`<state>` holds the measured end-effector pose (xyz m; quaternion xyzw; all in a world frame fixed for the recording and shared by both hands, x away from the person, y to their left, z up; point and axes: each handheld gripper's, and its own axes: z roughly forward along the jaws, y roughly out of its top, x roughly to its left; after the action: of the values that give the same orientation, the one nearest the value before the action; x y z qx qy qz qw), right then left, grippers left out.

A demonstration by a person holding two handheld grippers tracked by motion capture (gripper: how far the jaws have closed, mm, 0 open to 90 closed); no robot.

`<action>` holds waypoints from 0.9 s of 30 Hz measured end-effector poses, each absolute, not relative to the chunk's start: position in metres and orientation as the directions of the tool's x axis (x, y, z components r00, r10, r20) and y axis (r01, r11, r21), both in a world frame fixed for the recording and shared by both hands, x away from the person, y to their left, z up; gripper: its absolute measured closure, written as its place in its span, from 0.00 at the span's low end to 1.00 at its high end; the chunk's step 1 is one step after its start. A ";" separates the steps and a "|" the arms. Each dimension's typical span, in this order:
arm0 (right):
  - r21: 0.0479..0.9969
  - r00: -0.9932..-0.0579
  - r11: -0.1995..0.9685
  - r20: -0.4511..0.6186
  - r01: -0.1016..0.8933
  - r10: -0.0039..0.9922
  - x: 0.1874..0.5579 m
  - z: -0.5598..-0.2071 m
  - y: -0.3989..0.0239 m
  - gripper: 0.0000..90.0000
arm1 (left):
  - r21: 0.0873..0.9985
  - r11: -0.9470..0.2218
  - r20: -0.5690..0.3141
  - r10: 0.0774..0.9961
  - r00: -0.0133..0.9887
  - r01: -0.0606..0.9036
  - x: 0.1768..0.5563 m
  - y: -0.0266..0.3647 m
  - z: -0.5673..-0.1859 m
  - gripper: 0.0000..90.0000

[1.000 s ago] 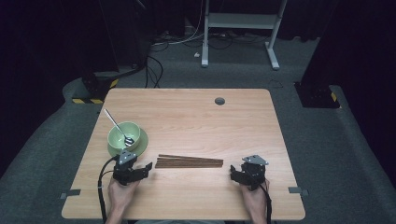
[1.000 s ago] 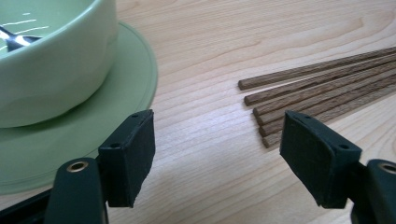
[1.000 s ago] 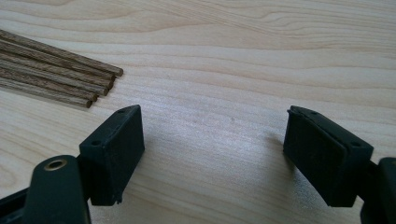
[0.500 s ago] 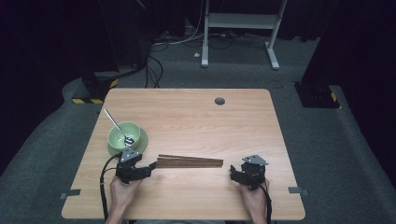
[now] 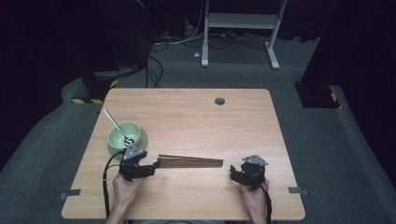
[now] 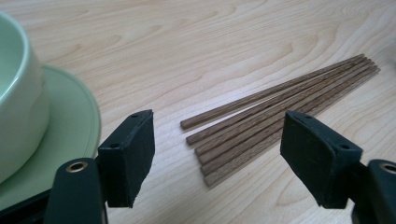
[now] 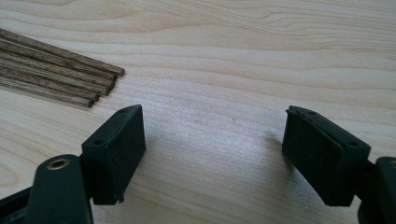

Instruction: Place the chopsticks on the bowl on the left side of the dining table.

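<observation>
Left gripper view: my released left tool straddles the chopsticks' near-edge butt ends; next, I judge, lower and clench.

I am bringing my left gripper in toward the chopsticks: from a spot just short of their near ends, it is now sliding right, and its wide-spread jaws are coming to stand either side of those ends. It is also drawing slightly away from the bowl.
</observation>
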<state>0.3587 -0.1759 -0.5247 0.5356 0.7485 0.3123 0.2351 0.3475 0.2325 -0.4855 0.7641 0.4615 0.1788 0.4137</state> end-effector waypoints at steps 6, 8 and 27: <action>0.719 -0.316 0.231 -0.018 0.655 0.949 0.359 -0.525 -0.176 0.23 | 0.804 -0.264 -0.092 0.829 0.551 0.532 0.351 0.223 -0.478 0.32; 0.719 -0.316 0.231 -0.018 0.655 0.949 0.359 -0.525 -0.176 0.23 | 0.806 -0.275 -0.090 0.818 0.568 0.524 0.353 0.219 -0.476 0.32; 0.720 -0.316 0.232 -0.017 0.655 0.948 0.359 -0.525 -0.176 0.23 | 0.796 -0.372 -0.056 0.739 0.672 0.476 0.373 0.184 -0.466 0.35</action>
<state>0.3587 -0.1758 -0.5247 0.5353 0.7487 0.3124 0.2350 0.3731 0.1837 -0.4662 0.8134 0.3735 0.1572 0.4174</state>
